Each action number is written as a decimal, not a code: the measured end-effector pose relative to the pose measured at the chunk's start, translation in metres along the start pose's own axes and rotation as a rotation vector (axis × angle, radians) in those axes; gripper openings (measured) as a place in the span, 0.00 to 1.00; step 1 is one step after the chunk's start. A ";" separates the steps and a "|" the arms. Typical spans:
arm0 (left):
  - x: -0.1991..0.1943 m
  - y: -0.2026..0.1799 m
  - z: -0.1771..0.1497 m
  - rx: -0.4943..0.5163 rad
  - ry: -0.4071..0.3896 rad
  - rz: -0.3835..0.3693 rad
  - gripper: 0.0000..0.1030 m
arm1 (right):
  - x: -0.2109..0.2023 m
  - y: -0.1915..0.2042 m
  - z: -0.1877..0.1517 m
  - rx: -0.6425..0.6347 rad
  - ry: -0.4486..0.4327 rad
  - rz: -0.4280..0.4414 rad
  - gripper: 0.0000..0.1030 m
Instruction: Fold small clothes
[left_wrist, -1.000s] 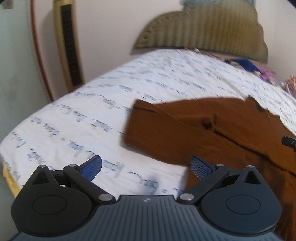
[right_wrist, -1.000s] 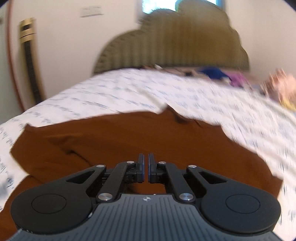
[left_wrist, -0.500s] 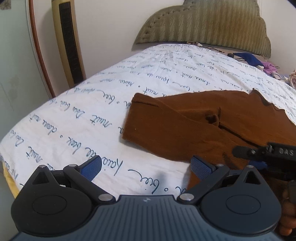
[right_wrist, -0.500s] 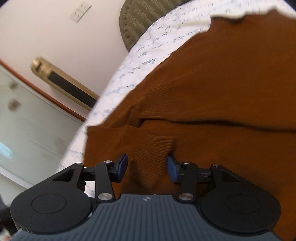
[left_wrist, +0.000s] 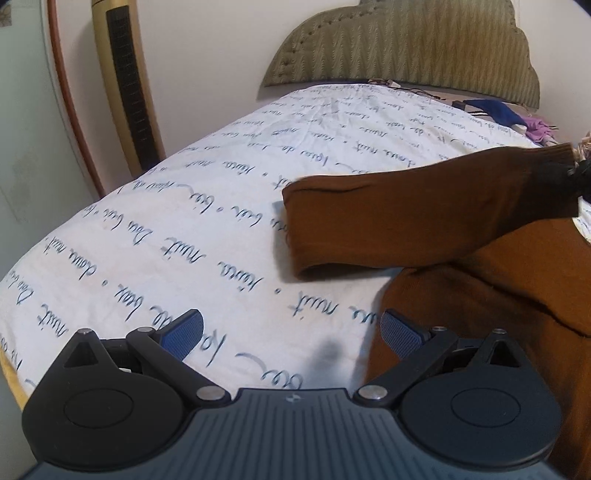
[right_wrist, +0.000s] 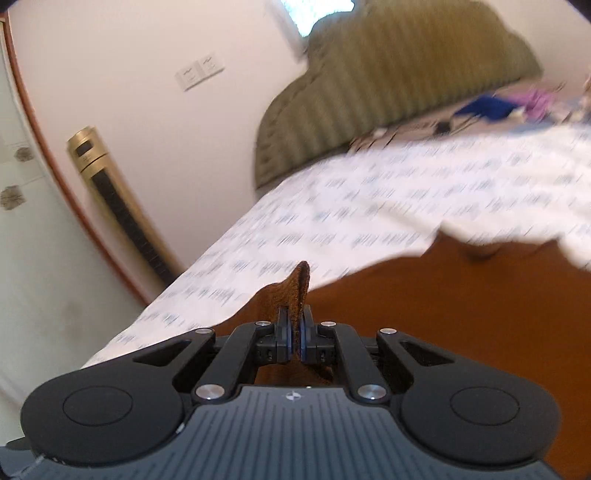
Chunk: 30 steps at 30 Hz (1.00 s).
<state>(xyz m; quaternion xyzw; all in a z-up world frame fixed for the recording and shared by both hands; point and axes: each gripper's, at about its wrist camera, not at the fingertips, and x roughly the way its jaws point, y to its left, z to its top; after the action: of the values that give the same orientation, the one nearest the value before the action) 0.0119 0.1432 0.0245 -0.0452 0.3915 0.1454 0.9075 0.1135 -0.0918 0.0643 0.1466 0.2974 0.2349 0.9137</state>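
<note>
a white bedsheet (left_wrist: 221, 229) printed with blue script is spread below an olive headboard (right_wrist: 399, 74); the brown garment's cuff (right_wrist: 299, 286) is pinched by the right gripper (right_wrist: 294, 334); the left gripper (left_wrist: 291, 332) is held wide open, empty

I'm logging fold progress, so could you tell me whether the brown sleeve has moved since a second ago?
Yes. The sleeve, pinched at its cuff by the right tool, has swung up and rightward across the printed sheet.

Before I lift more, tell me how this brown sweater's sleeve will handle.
Probably floppy: the sleeve sags between the shut right gripper and the sweater. Likely light, since a cuff pinch carries it. Ribbed knit should resist slipping.
</note>
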 end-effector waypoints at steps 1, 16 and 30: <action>0.001 -0.003 0.002 0.005 0.000 -0.002 1.00 | -0.004 -0.006 0.005 0.005 -0.013 -0.018 0.10; 0.012 -0.081 0.016 0.148 -0.013 -0.089 1.00 | -0.070 -0.118 -0.006 0.130 -0.092 -0.241 0.10; 0.020 -0.100 0.015 0.190 0.011 -0.093 1.00 | -0.107 -0.180 -0.018 0.230 -0.130 -0.359 0.10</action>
<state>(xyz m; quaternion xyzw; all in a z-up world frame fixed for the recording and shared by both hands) 0.0654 0.0552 0.0167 0.0222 0.4059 0.0648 0.9114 0.0879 -0.2965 0.0275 0.2093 0.2839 0.0231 0.9354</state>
